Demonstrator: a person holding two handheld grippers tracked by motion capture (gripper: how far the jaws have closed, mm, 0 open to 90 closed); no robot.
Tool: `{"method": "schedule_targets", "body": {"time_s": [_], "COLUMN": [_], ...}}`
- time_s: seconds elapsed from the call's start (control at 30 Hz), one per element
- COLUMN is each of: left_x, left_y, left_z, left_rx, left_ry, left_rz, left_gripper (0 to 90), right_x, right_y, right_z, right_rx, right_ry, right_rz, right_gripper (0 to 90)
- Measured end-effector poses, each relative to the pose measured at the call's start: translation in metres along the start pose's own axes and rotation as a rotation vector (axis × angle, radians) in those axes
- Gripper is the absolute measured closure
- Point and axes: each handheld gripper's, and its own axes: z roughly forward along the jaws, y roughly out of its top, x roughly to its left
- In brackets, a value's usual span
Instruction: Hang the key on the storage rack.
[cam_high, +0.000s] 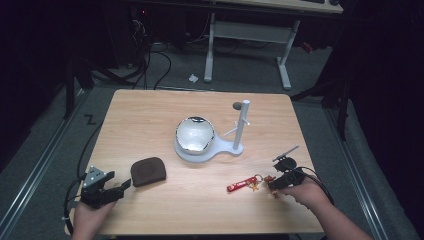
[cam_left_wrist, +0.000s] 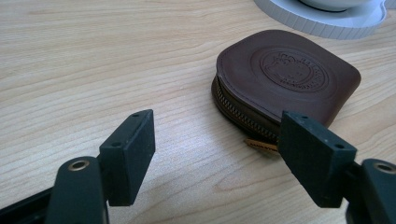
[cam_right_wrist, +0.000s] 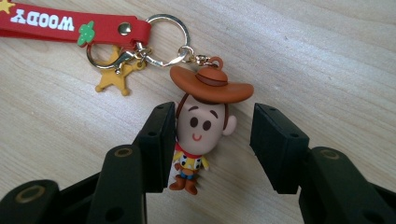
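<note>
Worktop (cam_high: 150, 115): pale wood grain.
Woody keychain (cam_right_wrist: 201, 126): glossy moulded figure, brown hat, metal ring, red strap, gold star; lies near the worktop's right front.
Right gripper (cam_right_wrist: 212, 140): jaws parted, straddling the figure's head.
Leather pouch (cam_left_wrist: 285, 74): brown, zipped, embossed crest.
Left gripper (cam_left_wrist: 215, 149): jaws wide, empty, near the pouch.
</note>
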Motion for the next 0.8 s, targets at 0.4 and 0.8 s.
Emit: {"method": "schedule_targets", "body": {"time_s": [0.4, 0.8], "left_x": [0.003, 0.005], "left_y": [0.000, -0.001], "left_z": [-0.001, -0.002], "left_rx": [-0.005, -0.010], "left_ry": [0.005, 0.005], "left_rz": [-0.009, -0.025], "left_gripper": [28.0, 28.0], "right_x": [0.005, 0.011], "right_y": [0.003, 0.003], "right_z": [0.008, 0.004], "right_rx": [0.013, -0.003], "right_ry": [0.005, 0.009], "right_rz": [-0.013, -0.053], "right_gripper": [60.4, 66.6]}}
